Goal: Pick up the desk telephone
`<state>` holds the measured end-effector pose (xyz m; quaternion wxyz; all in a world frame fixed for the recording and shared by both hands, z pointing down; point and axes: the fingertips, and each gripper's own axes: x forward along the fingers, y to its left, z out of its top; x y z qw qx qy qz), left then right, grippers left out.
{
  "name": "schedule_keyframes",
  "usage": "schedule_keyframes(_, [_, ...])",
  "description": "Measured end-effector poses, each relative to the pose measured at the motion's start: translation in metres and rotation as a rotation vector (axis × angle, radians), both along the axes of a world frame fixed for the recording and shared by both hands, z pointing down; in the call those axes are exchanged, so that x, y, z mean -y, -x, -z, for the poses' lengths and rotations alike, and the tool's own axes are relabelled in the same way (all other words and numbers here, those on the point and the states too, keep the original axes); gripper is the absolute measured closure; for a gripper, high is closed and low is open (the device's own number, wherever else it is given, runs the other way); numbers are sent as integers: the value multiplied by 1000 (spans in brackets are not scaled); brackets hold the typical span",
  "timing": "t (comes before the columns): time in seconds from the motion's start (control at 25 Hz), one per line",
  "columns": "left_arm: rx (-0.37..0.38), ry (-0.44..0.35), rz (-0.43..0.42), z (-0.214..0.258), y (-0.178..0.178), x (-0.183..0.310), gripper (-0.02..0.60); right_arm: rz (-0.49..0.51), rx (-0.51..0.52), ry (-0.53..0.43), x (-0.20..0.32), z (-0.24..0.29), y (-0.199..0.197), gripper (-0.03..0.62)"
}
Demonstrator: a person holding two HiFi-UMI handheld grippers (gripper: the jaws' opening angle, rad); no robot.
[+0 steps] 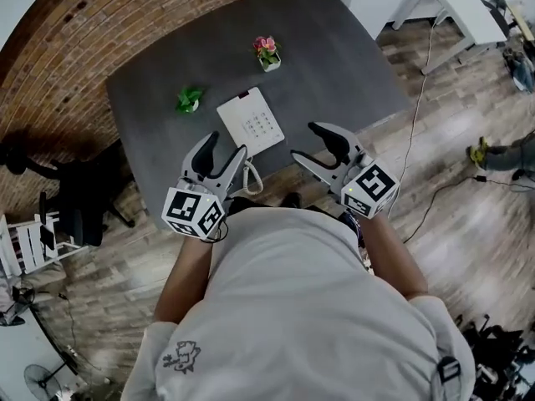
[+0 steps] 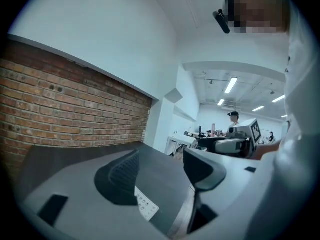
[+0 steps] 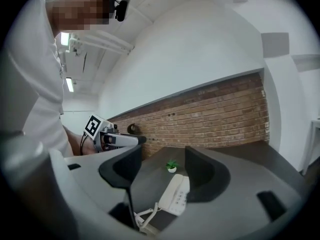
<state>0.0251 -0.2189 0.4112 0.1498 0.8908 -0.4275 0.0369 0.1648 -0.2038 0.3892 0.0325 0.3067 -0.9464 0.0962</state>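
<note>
Desk telephone [image 1: 251,124] flat on table [image 1: 334,48], just ahead of both claws, between them; left claw [image 1: 224,147] wide open, empty; right claw [image 1: 305,140] likewise; approach step, I judge; next: flank the body, clamp evenly.

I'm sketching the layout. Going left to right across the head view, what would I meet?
Black chair → green plant → desk telephone → right hand-held gripper → white table. The pink flowers overlap the telephone's span, so they are left out.
</note>
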Motion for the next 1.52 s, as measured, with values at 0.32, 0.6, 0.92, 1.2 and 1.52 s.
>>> schedule_keyframes(0.32, [-13,88,82,-35,13,7,282,123,-31,111,27,-46,24,332])
schedule_keyframes(0.6, [-32,205,87,-86,21,26,270,171,-96,208,55,-98,35,337])
schedule_keyframes(0.92, [-29,345,87,-150,29,43,267,209,-186,346,85,-172,39,345])
schedule_keyframes(1.2, [-39,494,72,-217,32,52,262,233,-259,457,108,-241,40,365])
schedule_keyframes(1.52, [-74,630,72,-274,33,62,245,245,-245,587,128,-297,40,402])
